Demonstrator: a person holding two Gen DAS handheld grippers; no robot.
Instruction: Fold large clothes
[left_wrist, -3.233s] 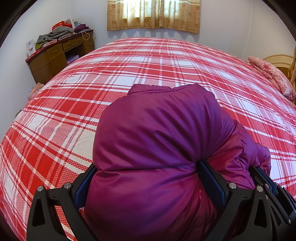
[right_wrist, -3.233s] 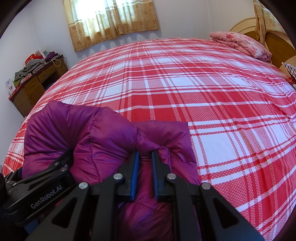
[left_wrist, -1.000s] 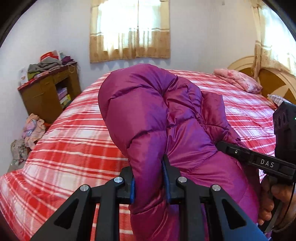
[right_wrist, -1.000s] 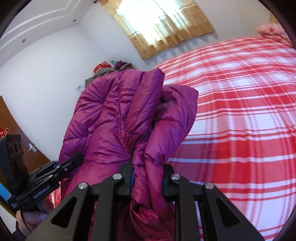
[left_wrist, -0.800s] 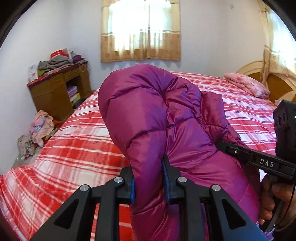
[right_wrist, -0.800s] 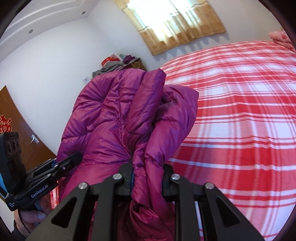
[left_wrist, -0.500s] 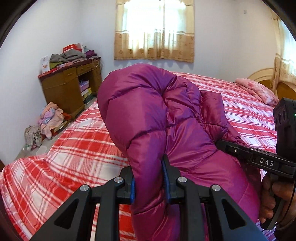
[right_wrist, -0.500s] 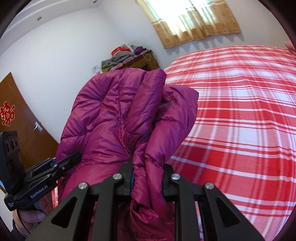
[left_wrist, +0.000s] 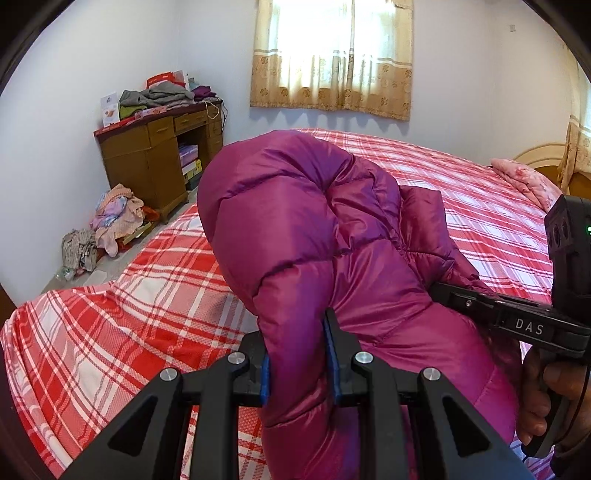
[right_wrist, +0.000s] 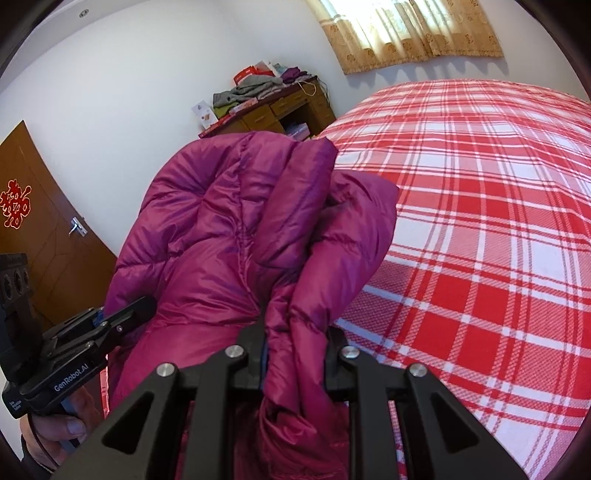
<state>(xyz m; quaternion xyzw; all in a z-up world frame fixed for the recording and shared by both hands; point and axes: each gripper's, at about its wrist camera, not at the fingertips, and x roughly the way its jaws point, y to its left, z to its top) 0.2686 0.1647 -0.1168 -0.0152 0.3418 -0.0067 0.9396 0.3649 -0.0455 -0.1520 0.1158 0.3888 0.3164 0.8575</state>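
I'm holding the jacket (left_wrist: 325, 236) mid-frame above the bed (right_wrist: 480, 221), left gripper (left_wrist: 298, 354) and right gripper (right_wrist: 295, 347) both clamping its folds.

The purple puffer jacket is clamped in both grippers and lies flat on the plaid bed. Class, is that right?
Not quite. The purple puffer jacket is clamped in both the left gripper and right gripper, but it is held up above the plaid bed, as the right wrist view shows.
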